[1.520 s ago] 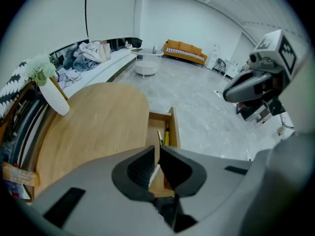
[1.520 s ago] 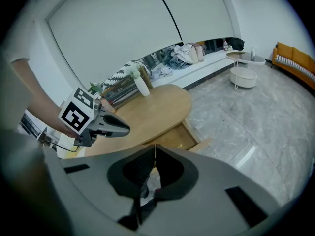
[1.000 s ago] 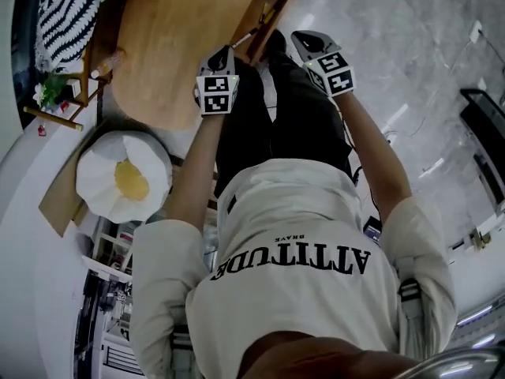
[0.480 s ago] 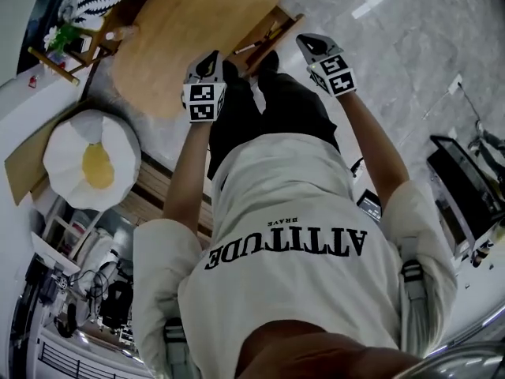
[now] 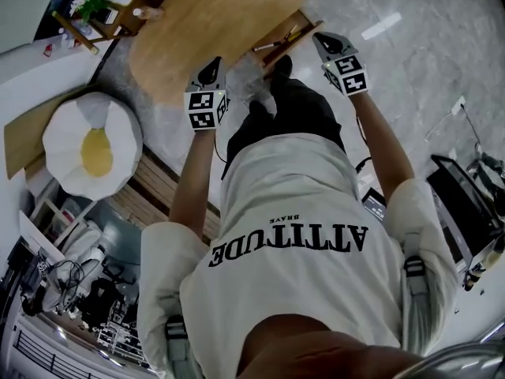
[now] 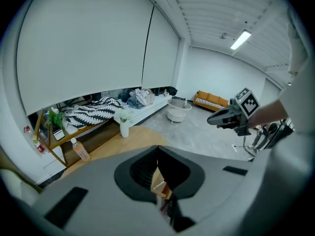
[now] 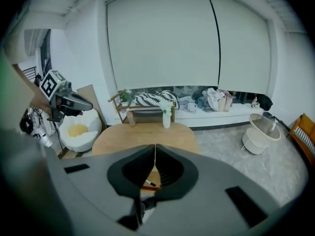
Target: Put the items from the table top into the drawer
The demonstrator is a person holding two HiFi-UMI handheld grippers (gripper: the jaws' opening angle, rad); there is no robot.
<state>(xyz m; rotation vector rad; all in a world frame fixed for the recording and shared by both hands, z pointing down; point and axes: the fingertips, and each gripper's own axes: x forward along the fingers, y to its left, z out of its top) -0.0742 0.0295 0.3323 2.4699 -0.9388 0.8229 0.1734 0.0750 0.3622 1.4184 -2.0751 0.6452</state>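
Observation:
The oval wooden table [image 5: 213, 18] has its drawer [image 5: 289, 38] pulled out at the near edge, with a few pens lying in it. My left gripper [image 5: 211, 66] hangs off the table's near edge, left of the drawer, shut and empty. My right gripper [image 5: 327, 41] hovers just right of the drawer, jaws together with nothing in them. In the right gripper view the drawer [image 7: 149, 182] and its pens show below my shut jaws [image 7: 155, 146]. A white vase with flowers [image 7: 166, 116] and a bottle [image 7: 130, 118] stand at the table's far edge.
A white beanbag with a yellow centre [image 5: 93, 150] sits on the floor left of the table. A wooden shelf with a plant [image 5: 87, 13] stands behind the table. A white tub [image 7: 258, 132] is on the grey floor to the right. The person's dark legs [image 5: 292, 113] are below the drawer.
Both grippers have risen and drawn back from the table's near edge, the left one more. Both have rolled a little. The drawer stays open.

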